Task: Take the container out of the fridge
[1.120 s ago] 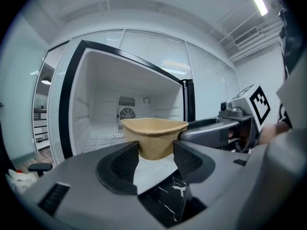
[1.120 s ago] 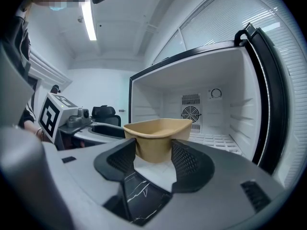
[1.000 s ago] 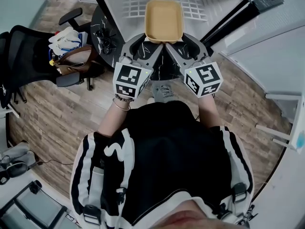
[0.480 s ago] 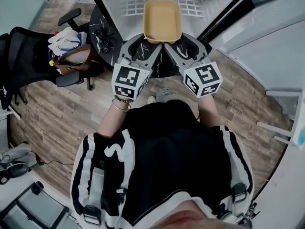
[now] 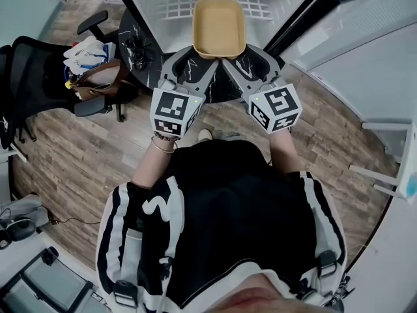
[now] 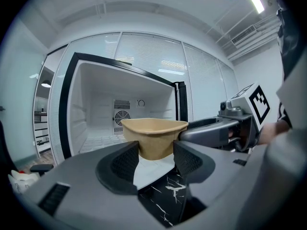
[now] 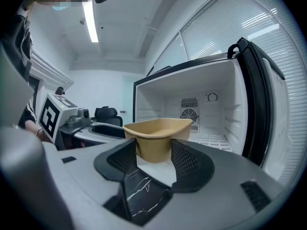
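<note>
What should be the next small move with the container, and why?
Probably draw both grippers back together, kept level: the left gripper and the right gripper each clamp the near end of the container, which hangs at the open fridge.

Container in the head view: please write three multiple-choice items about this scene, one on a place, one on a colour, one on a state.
1. Where is the container?
A in a sink
B between the left tongs and the right tongs
C on a stove

2. What colour is it?
A tan
B blue
C black

3. The fridge is:
A shut
B open and full
C open and empty

Key:
1. B, both tongs clamp its near end.
2. A, its walls are tan.
3. C, the white interior shows only a bare wire shelf.
</note>
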